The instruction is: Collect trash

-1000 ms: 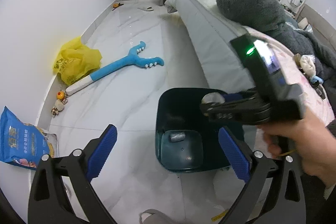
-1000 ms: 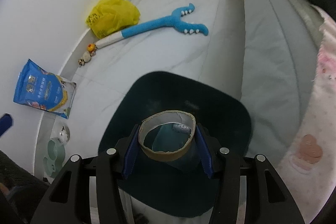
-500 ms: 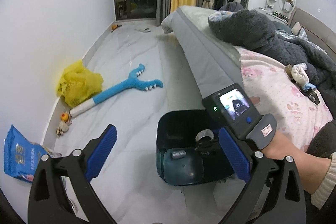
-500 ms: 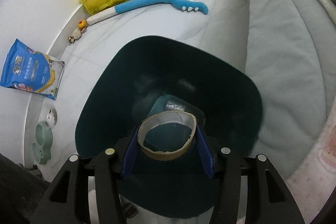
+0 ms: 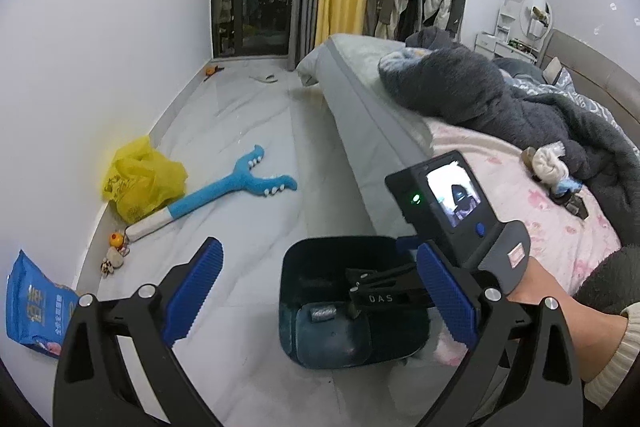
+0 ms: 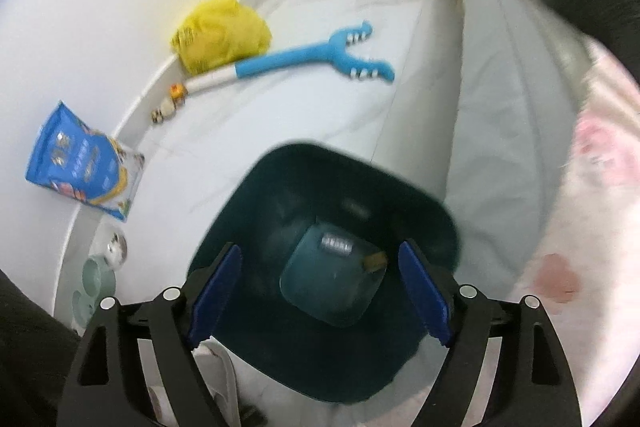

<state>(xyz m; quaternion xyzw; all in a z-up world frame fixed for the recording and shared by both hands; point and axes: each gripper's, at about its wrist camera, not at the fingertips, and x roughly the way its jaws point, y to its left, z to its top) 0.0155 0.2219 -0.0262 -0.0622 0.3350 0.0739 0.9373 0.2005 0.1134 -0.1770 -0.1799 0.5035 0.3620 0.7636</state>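
Right gripper (image 6: pixel 320 291) jaws spread empty over dark teal bin (image 6: pixel 276 187), cardboard ring (image 6: pixel 374 261) lying inside on the bottom, left gripper (image 5: pixel 318 291) parted, fuzzy blue toy (image 5: pixel 236 187) and crinkled yellow bag (image 5: pixel 142 183) on glossy marble floor (image 5: pixel 248 131).

Right wrist view close above bin (image 6: pixel 332 211); left farther (both share it).

Right gripper (image 6: pixel 320 291): jaws now spread wide and bare, no longer clamped on the cardboard tape ring (image 6: pixel 375 261). Ring now down inside the dark teal bin (image 6: pixel 432 211), lying at the bottom just beside the small grey wad (image 6: pixel 337 243), seen only as a blurred brown edge. Right gripper higher above the bin than half a second ago, more floor in sight. Left wrist view tilted further up, more of window and wardrobe in frame.
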